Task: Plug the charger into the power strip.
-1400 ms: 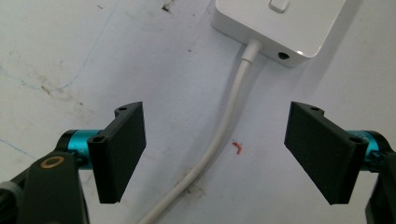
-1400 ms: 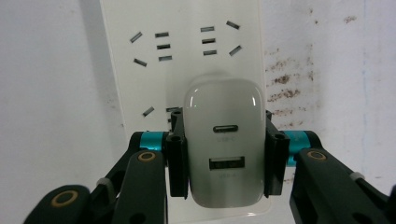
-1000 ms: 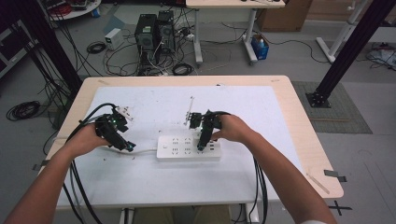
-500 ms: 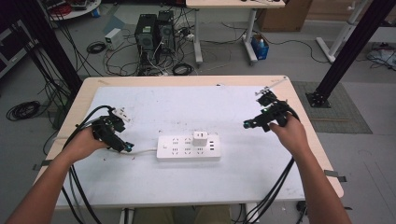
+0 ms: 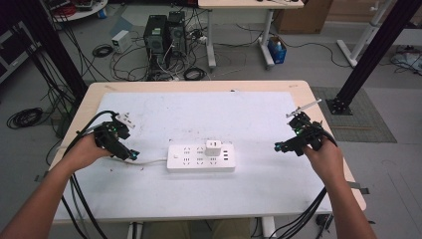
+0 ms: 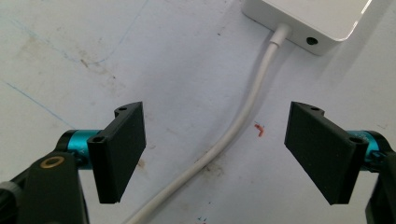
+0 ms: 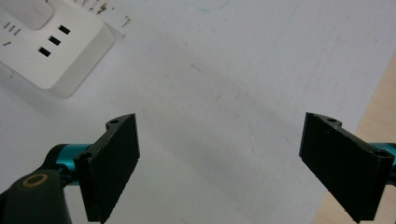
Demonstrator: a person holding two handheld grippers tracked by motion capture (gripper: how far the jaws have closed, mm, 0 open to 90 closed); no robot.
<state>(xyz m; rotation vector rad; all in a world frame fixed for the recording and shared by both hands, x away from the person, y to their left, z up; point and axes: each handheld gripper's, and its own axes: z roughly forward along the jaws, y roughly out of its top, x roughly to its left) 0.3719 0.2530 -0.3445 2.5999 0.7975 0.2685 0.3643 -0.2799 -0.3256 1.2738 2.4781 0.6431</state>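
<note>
The power strip (image 5: 200, 157) lies at the table's (image 5: 259, 85) centre, a white charger (image 5: 213, 147) plugged in. At nine o'clock, the left gripper (image 5: 133, 155) straddles its cord (image 6: 233, 133), jaws apart. At three o'clock, near the edge, the right gripper (image 5: 278, 147) hovers over bare mat, its jaws just opened, empty.

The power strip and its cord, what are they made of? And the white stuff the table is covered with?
The power strip looks like hard, smooth white plastic: rounded corners, slight sheen. Its cord seems rubbery plastic, since it bends in a soft curve. The table cover looks like matte paper or thin board, scuffed and stained; I can't tell which.
</note>
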